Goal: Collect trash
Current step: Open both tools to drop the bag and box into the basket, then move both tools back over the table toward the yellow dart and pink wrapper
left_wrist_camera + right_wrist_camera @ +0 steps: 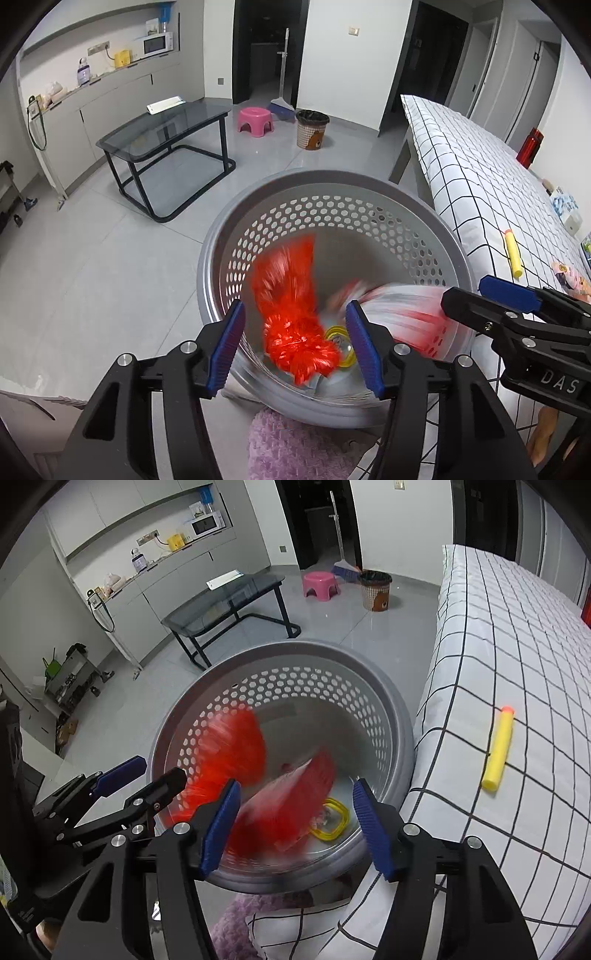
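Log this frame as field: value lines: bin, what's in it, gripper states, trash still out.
bin: grey perforated basket, on the floor beside the bed
falling items: red crinkly wrapper, red-and-white packet, both motion-blurred inside the basket
bottom of bin: yellow ring-shaped piece
left gripper: open, nothing between the pads
right gripper: open, nothing between the pads
still out: yellow foam dart lying on the bed

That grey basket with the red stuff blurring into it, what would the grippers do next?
Probably swing the right gripper toward the yellow foam stick on the checked bed. Both grippers stand open and empty above the basket, and the red wrappers are already inside.
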{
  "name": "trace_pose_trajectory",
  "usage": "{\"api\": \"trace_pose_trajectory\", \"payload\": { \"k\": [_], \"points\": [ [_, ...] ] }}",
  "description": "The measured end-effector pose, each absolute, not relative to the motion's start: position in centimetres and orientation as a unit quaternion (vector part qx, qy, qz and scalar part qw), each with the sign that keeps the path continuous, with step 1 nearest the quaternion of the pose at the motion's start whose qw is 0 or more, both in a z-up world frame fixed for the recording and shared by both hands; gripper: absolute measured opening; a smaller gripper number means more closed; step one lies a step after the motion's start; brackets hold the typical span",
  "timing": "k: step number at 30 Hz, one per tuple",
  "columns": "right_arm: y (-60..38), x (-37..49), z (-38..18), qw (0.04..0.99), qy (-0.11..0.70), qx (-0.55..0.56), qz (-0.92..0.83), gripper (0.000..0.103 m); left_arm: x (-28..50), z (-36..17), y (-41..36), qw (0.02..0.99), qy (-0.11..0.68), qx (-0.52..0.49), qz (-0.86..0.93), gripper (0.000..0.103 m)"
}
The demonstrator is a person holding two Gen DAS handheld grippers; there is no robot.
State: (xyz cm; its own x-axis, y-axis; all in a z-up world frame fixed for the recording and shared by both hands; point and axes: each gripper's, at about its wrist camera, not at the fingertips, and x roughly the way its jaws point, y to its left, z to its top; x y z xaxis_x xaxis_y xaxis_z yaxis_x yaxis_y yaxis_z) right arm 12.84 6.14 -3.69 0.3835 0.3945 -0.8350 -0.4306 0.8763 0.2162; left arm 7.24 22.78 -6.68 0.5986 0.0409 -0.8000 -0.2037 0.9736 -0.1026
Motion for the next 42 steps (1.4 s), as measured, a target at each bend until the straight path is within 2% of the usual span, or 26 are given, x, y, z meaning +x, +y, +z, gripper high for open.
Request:
{"api": "trace_pose_trajectory", "payload": {
  "k": [11,32,42],
  "points": [
    [5.6,12.6,-3.4,0.834,0.494,-0.012,0.245,0.061,6.5,-6.4,22.9,0.890,0.440,-0.092,0.073,0.056],
    [2.9,10.7,-1.7,0.854,0.463,0.009,0.236,0.061,5.0,-4.0,21.7,0.904,0.410,-0.079,0.089,0.073],
    [-0.5,8.5,-0.6,0.880,0.428,0.011,0.204,0.071,4.1,-2.8,19.4,0.915,0.389,-0.057,0.092,0.086]
  ]
}}
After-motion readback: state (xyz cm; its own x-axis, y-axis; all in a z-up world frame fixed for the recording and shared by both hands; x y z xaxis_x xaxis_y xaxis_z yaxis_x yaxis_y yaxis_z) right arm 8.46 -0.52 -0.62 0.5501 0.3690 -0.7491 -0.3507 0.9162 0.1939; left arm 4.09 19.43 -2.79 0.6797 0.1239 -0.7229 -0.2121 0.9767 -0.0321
